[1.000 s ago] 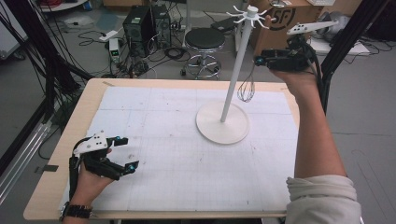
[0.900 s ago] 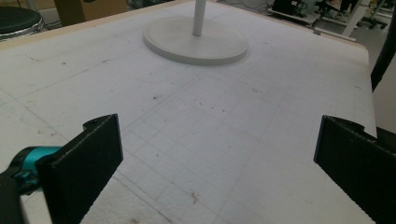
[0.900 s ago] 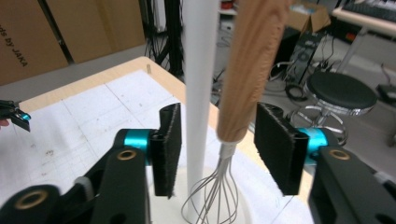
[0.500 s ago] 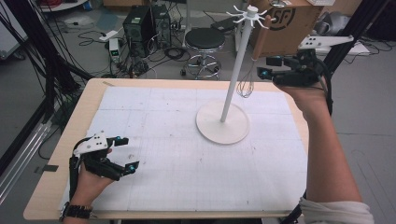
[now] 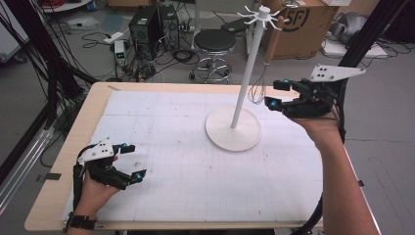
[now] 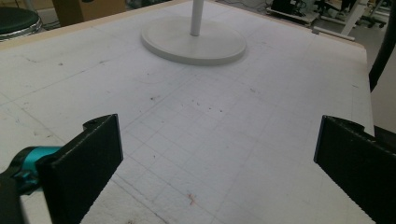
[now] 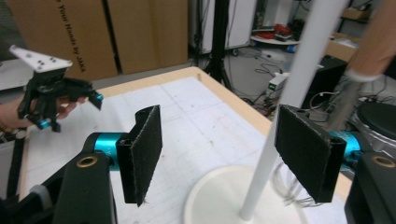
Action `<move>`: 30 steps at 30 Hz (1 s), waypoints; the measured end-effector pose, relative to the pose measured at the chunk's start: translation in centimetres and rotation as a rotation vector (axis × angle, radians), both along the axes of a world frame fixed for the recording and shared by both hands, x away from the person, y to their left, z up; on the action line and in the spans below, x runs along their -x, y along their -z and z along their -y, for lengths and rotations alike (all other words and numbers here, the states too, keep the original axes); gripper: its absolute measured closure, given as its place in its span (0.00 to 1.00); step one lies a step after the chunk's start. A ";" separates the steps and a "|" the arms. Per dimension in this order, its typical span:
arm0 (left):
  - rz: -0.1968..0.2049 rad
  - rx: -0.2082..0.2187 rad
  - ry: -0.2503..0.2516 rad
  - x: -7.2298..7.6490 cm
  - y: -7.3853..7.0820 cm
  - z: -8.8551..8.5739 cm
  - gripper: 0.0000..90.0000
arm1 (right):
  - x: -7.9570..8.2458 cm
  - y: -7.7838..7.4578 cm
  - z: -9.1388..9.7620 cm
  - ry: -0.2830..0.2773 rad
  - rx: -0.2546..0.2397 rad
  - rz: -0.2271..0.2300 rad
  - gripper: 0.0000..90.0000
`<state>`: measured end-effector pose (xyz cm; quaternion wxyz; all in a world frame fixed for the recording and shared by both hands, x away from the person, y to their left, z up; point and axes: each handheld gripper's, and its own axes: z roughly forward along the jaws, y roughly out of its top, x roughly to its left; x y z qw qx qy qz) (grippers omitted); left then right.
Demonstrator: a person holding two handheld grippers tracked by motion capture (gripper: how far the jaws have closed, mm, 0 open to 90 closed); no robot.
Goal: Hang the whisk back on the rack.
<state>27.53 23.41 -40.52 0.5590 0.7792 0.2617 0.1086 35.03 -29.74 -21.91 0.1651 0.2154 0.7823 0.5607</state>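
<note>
A wooden table [image 5: 58, 161] carries a white gridded mat [image 5: 195, 166] that covers most of its top. Beyond the far edge, the grey floor holds a black round stool [image 5: 214, 41], a dark computer tower [image 5: 143, 27], loose cables and a cardboard box [image 5: 299, 24].

A white stand [image 5: 248, 63] rises from a round white base [image 5: 234, 128] on the far right part of the mat. Its top ends in short radial hooks. A whisk [image 5: 264, 63] with a brown wooden handle hangs from 1 hook, its wire head just beside the pole.

The left gripper [image 5: 128, 161] sits at the near left of the mat, jaws spread wide with nothing between them; the left gripper view shows bare mat in the gap. The right gripper [image 5: 278, 94] is held above the table's right edge, close to the whisk's wire head, jaws likewise apart and empty. In the right gripper view, the pole [image 7: 285, 112] stands between its 2 jaws, farther off.
</note>
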 end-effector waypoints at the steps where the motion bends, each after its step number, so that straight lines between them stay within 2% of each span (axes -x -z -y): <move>1: 0.001 0.000 0.000 0.0 0.0 0.0 0.02 | 0.1 0.3 -0.1 -0.007 -0.001 0.001 0.34; 6: 0.001 0.003 0.002 0.0 0.0 0.0 0.02 | 0.8 1.8 -0.4 -0.042 -0.026 -0.002 0.29; 11: 0.000 0.005 0.005 0.0 0.0 0.0 0.02 | 1.1 3.3 -0.6 -0.055 -0.012 -0.018 0.29; 20: -0.001 0.021 0.002 -0.2 -0.2 0.0 0.02 | 1.7 4.7 -0.8 -0.070 0.003 -0.059 0.26; 24: -0.001 0.019 0.000 -0.2 -0.2 0.0 0.02 | 2.1 5.5 -0.6 -0.093 -0.011 -0.072 0.23; 27: 0.001 0.021 0.003 -0.2 -0.2 0.0 0.02 | 2.3 6.5 -0.4 -0.091 -0.003 -0.075 0.22; 30: -0.001 0.020 0.006 -0.2 -0.2 0.0 0.02 | 2.4 7.6 -0.3 -0.087 0.005 -0.097 0.22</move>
